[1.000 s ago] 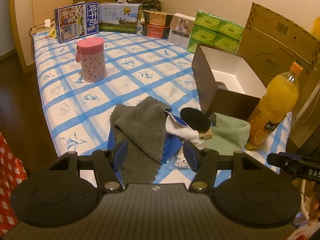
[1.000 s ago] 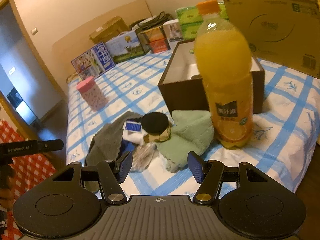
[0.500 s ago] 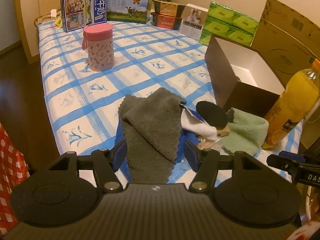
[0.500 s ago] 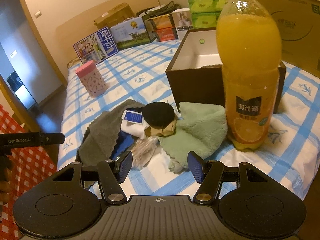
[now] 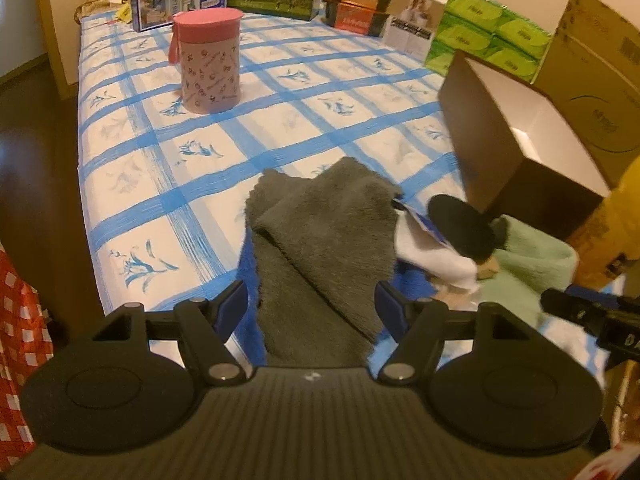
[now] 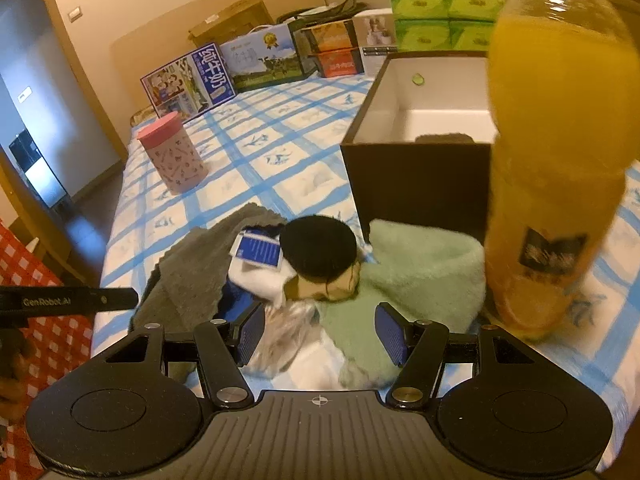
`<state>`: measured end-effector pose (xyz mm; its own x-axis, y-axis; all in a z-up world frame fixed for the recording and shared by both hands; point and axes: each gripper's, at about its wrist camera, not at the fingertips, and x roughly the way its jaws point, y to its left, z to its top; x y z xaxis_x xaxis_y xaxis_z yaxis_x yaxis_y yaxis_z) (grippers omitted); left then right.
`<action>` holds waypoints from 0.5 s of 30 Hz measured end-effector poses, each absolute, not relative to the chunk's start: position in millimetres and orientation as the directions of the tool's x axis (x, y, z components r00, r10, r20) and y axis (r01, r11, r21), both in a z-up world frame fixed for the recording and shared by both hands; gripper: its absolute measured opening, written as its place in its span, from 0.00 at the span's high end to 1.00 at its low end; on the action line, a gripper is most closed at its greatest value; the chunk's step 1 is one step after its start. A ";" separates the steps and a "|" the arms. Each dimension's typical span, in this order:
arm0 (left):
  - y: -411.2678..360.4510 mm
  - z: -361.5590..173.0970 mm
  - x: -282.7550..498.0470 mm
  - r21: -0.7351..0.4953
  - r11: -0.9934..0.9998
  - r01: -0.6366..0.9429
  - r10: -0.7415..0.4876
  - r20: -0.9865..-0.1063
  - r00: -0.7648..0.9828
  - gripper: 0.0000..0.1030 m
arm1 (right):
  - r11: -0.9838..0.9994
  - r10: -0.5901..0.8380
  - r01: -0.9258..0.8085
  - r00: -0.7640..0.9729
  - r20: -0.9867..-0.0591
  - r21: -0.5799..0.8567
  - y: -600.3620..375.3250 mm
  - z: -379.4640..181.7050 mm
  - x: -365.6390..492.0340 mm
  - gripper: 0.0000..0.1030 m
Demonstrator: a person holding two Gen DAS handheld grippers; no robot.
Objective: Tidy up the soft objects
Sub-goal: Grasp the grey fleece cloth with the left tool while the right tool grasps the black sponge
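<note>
Now | left tongs (image 5: 312,308) open astride grey towel (image 5: 324,240) edge

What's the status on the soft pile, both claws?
Left claw open over grey towel. Right claw open above green towel. Juice bottle crowds right side.

Dim warm indoor light, fisheye-bent edges, motion blur on the right.

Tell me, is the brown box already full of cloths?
No, the brown box shows mostly bare white interior, while the grey towel lies on the bed.
</note>
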<state>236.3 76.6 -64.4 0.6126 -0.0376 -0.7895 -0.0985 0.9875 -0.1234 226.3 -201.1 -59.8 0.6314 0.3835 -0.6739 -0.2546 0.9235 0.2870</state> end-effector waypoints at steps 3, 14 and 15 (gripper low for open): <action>77.7 -72.3 248.4 -0.101 0.989 -0.108 -0.014 -0.794 0.608 0.35 | 0.927 0.375 -0.264 0.639 -0.672 0.266 -193.1 -63.4 238.5 0.40; 84.1 -100.8 283.2 -0.125 0.984 -0.127 -0.027 -0.811 0.584 0.35 | 0.930 0.341 -0.334 0.639 -0.690 0.151 -167.7 -94.7 286.0 0.34; 85.1 -102.4 284.8 -0.128 0.983 -0.130 -0.029 -0.813 0.582 0.35 | 0.931 0.340 -0.334 0.639 -0.690 0.150 -167.1 -97.4 289.5 0.32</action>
